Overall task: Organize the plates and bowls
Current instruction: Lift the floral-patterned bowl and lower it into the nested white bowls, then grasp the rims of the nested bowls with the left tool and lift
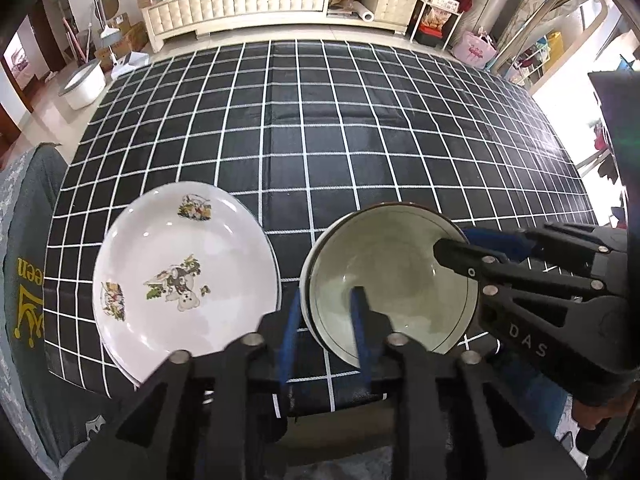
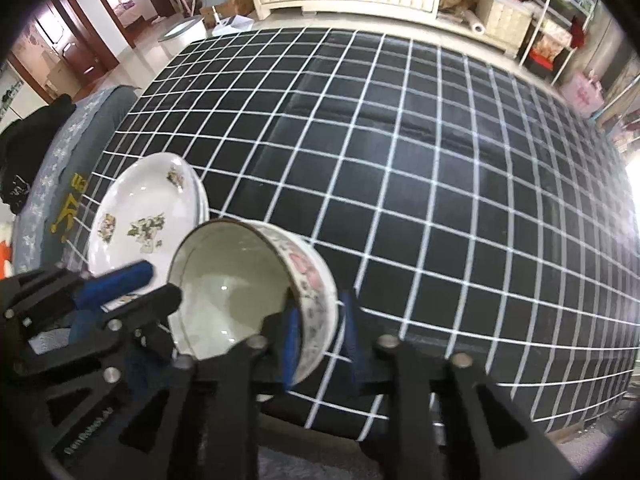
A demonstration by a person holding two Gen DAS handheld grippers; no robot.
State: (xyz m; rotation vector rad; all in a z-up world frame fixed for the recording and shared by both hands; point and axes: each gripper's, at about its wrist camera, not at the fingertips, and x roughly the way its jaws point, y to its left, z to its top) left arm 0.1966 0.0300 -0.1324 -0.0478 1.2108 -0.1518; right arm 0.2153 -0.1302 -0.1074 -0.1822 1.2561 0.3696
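A pale green bowl (image 1: 384, 264) with a dark rim line and pink flowers outside (image 2: 228, 280) sits near the table's front edge. My left gripper (image 1: 325, 304) straddles its near-left rim, one blue pad outside and one inside, with a gap to the wall, so it is open. My right gripper (image 2: 320, 308) straddles the bowl's right wall the same way, its pads off the wall. Each gripper also shows in the other view, the right gripper (image 1: 456, 240) and the left gripper (image 2: 164, 282). A stack of white plates (image 1: 180, 264) with animal prints (image 2: 136, 208) lies just left of the bowl.
The table (image 1: 360, 120) wears a black cloth with a white grid. A chair with a grey printed cover (image 1: 28, 240) stands at the left edge. On the floor beyond are a white basin (image 1: 84, 84) and a long cream cabinet (image 1: 260, 0).
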